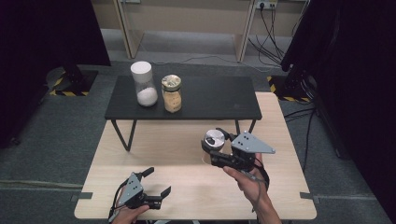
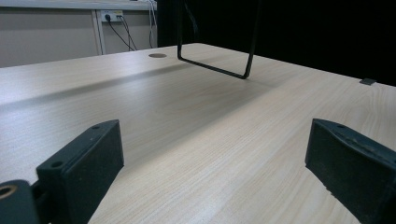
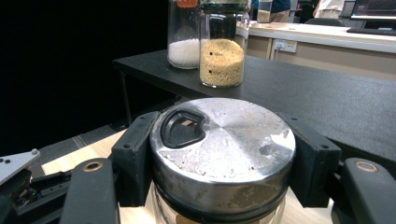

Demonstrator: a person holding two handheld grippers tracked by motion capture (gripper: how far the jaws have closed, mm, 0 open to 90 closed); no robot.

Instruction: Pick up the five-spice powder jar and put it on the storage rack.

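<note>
The right gripper [image 1: 215,148] is clamped on the metal-lidded jar [image 3: 222,140] above the desk's [image 1: 154,149] right half (likely bound for the black shelf [image 1: 219,100], placing left), while the left gripper [image 1: 156,181] idles apart near the front edge

A clear glass jar with a scuffed, round silver metal lid [image 3: 223,142] stands upright over the light wooden desk [image 1: 154,154], right of its middle and just in front of the low black shelf; a black, rounded-triangle tab sits near the lid's edge
</note>
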